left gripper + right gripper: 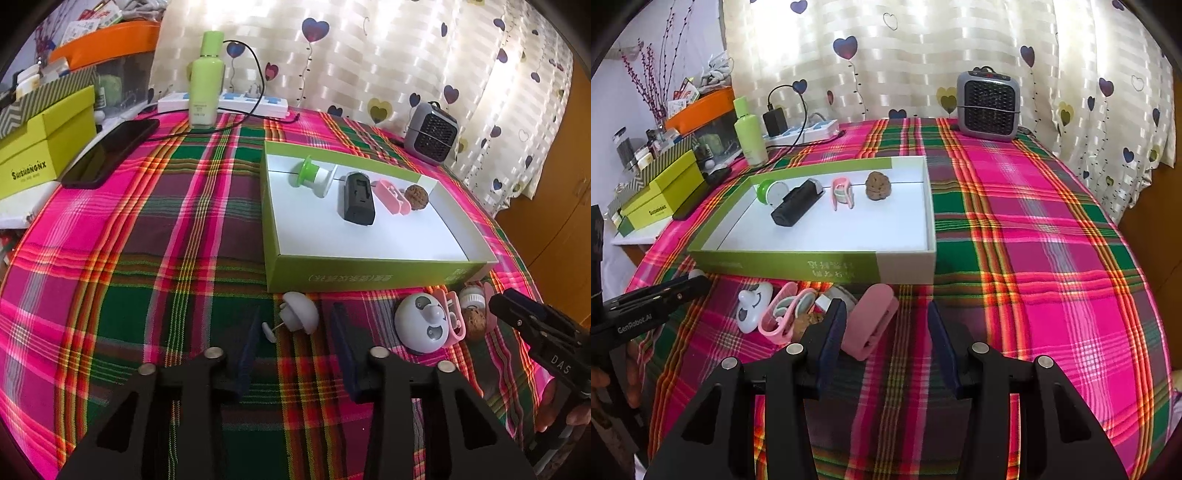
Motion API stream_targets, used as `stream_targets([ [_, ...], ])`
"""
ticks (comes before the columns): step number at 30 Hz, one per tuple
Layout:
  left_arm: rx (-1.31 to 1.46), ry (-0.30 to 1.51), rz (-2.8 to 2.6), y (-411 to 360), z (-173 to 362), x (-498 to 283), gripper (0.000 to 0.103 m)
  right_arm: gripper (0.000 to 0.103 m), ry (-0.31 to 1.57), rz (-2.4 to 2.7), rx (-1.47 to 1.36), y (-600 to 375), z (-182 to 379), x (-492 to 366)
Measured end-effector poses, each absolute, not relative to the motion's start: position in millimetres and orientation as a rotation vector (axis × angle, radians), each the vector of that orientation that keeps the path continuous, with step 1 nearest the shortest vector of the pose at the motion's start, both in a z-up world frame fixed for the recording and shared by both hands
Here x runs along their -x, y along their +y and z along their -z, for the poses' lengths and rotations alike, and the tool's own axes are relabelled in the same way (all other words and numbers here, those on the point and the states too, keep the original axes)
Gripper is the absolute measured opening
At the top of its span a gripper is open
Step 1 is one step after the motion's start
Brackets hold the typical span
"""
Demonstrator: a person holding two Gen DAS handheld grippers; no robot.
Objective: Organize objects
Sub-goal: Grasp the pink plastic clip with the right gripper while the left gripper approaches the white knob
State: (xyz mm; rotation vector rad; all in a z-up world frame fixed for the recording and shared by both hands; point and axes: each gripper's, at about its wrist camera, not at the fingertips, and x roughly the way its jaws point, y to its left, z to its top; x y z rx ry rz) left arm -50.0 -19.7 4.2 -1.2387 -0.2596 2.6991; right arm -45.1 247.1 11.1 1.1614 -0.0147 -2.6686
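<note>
"What did the tally show?"

"I counted three pink clips [871,321], two walnuts [879,186] and two white domed pieces [299,310]."

"And the singles?"

"There was one black device [358,201], one green-and-white spool [314,175], one small white bottle [471,295], one green box [369,273], one heater [988,107] and one lotion bottle [207,81]."

— What's behind the surface [1052,221]?
— A cream curtain [923,55] with heart balloons, daylight glowing through it. Wooden cabinet [561,177] on the right, pale wall [613,103] on the left.
</note>
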Motion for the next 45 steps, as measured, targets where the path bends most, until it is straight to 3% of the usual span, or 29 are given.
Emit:
stream_targets([
  [21,1.23,-0.239,-2.647,-8,-5,45,0.032,0.047,0.037,2.664,-1.192,252,-7,42],
  [42,1.232,-0.218,-2.646,-4,-4,49,0.039,0.047,0.07,2.598,-1.261,241,5,54],
  [45,1.232,-0.235,-2.638,-6,-4,49,0.039,0.038,0.087,2.616,-1.267,240,5,54],
])
